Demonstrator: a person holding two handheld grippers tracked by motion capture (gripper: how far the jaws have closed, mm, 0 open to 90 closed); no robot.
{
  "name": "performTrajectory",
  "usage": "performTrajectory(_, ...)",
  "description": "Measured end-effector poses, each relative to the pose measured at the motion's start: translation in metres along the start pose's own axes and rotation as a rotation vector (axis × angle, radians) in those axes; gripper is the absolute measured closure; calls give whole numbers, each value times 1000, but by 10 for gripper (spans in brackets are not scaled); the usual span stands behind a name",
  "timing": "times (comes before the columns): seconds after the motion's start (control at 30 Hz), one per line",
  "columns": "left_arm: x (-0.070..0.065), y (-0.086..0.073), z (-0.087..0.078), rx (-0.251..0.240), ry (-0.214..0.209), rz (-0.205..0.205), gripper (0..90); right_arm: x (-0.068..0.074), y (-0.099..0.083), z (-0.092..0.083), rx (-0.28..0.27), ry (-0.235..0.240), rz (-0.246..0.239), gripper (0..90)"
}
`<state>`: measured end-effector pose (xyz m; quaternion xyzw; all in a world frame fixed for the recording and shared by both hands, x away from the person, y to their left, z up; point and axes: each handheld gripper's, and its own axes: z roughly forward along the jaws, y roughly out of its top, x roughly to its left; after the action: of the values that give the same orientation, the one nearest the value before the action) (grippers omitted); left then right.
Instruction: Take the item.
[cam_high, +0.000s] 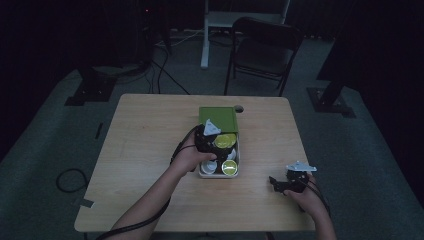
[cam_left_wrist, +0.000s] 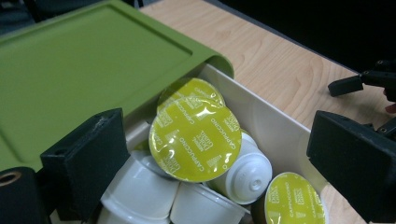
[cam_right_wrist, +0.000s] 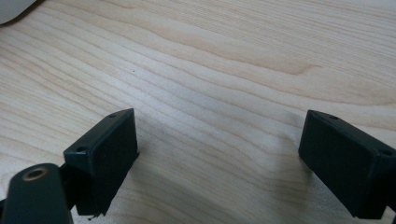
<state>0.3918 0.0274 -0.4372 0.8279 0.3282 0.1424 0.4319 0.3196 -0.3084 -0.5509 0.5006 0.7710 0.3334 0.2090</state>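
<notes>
Slippage is the likely risk: the foil-topped cappuccino capsule (cam_left_wrist: 195, 140), lying tilted atop smooth white capsules in the white box (cam_left_wrist: 275, 126) under its green lid (cam_left_wrist: 88, 70), is straddled, not gripped, by the left hand-held gripper (cam_left_wrist: 217, 158). The right hand-held gripper (cam_right_wrist: 219, 158) is held released over the wood-grain counter (cam_right_wrist: 210, 60).

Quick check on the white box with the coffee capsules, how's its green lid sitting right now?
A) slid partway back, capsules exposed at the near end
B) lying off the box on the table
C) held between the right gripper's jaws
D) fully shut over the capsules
A: the green lid still covers the far part of the white box, while yellow-topped capsules lie uncovered at its open end.
</notes>
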Motion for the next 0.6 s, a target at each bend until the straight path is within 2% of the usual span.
performTrajectory(0.17,3,0,8,40,29,-22,65,0,0,0,0,0,-2,111)
performTrajectory(0.23,5,1,9,44,24,-51,70,0,0,0,0,0,-2,111)
performTrajectory(0.3,4,2,9,53,40,-31,94,0,0,0,0,0,-2,111)
performTrajectory(0.43,3,2,11,67,26,-42,123,0,0,0,0,-1,-2,111)
performTrajectory(0.53,3,2,13,89,40,-25,142,0,0,0,0,-1,-2,111)
performTrajectory(0.6,5,0,15,100,38,-34,141,0,0,0,0,-1,-2,111)
